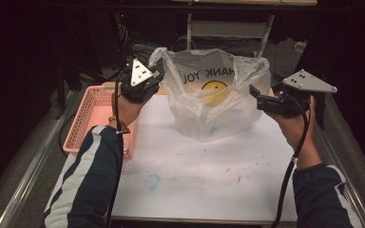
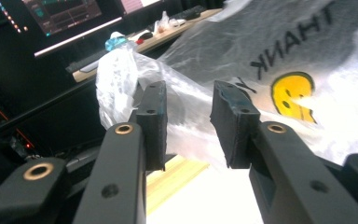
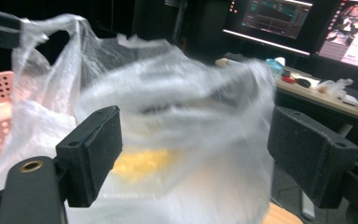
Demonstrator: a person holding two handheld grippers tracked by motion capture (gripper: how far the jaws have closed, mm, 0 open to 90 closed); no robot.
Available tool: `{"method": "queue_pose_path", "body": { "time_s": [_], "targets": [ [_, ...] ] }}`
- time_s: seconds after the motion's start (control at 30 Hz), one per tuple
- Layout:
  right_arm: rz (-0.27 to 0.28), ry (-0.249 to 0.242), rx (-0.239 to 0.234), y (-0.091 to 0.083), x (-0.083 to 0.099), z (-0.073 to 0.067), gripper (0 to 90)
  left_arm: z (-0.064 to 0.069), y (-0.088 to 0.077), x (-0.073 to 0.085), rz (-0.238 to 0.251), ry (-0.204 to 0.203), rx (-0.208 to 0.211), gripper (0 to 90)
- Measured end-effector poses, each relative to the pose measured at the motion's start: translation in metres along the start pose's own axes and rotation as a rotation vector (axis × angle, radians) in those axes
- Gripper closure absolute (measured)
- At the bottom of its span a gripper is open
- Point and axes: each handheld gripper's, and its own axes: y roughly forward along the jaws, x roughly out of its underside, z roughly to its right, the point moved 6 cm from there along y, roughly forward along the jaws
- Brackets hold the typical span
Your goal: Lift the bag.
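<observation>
On the table [image 1: 209, 171], plastic bag [image 1: 218, 102] between released left claw [image 1: 158, 76] and right claw [image 1: 253, 91].

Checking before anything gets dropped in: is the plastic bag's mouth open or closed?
Open: the bag stands upright on the table, its rim spread wide.

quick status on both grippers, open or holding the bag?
Left gripper: open, a fold of the plastic bag between its jaws, not pinched.
Right gripper: wide open, facing the bag, holding nothing.
</observation>
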Motion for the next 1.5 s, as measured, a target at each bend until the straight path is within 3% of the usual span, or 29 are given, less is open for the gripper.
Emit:
{"method": "queue_pose_path", "body": {
  "time_s": [0.13, 0.33, 0.43, 0.67, 1.1, 1.5],
  "targets": [
    [-0.009, 0.004, 0.011, -0.002, 0.013, 0.001, 18.8, 0.007, -0.011, 0.011, -0.003, 0.037, -0.005, 53.3],
    [-0.018, 0.031, 0.009, -0.004, 0.032, 0.006, 19.4, 0.014, -0.027, 0.028, 0.014, 0.015, -0.014, 33.7],
    [-0.009, 0.041, 0.003, -0.006, 0.04, 0.004, 19.5, 0.019, -0.034, 0.037, 0.013, 0.018, -0.003, 29.0],
    [-0.021, 0.028, -0.017, -0.006, 0.06, -0.007, 19.2, 0.03, -0.046, 0.054, 0.015, 0.014, 0.014, 23.6],
    [-0.026, 0.022, -0.06, -0.011, 0.085, -0.025, 19.5, 0.027, -0.07, 0.087, -0.005, -0.046, -0.005, 20.7],
    [-0.042, 0.019, -0.062, -0.024, 0.107, -0.034, 16.3, 0.034, -0.096, 0.11, -0.026, -0.022, -0.007, 16.2]
  ]
}}
